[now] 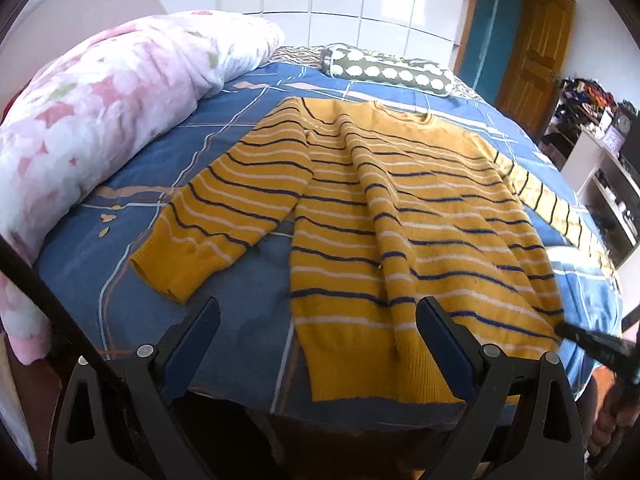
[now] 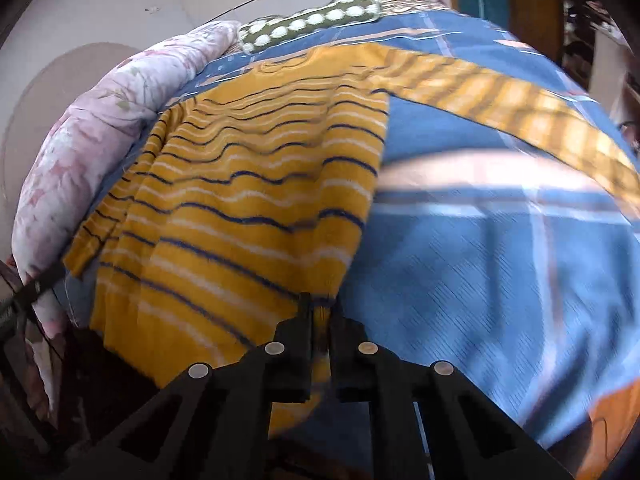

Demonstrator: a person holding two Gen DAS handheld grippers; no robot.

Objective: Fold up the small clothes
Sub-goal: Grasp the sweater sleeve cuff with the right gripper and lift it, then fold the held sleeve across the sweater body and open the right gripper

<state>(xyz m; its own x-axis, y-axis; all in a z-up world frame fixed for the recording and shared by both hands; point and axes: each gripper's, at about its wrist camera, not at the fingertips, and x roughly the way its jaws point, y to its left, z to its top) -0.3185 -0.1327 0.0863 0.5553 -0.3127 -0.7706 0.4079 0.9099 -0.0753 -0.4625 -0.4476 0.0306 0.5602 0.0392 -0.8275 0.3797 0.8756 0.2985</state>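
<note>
The yellow striped sweater (image 1: 400, 216) lies flat on the blue bedspread (image 1: 224, 128), neck toward the far end, its hem at the near edge of the bed. The left gripper (image 1: 318, 312) hovers above the hem with its fingers (image 1: 440, 332) spread wide, holding nothing; I cannot tell whether they touch the cloth. The right gripper (image 2: 320, 312) has its fingers (image 2: 298, 334) pinched together on the sweater's (image 2: 256, 184) hem corner, a sliver of yellow knit caught between them. One sleeve lies bent beside the body, the other stretches out across the bedspread (image 2: 480, 264). A pink floral duvet (image 1: 92, 120) is heaped along one side, and a spotted pillow (image 1: 388, 68) lies beyond the collar.
</note>
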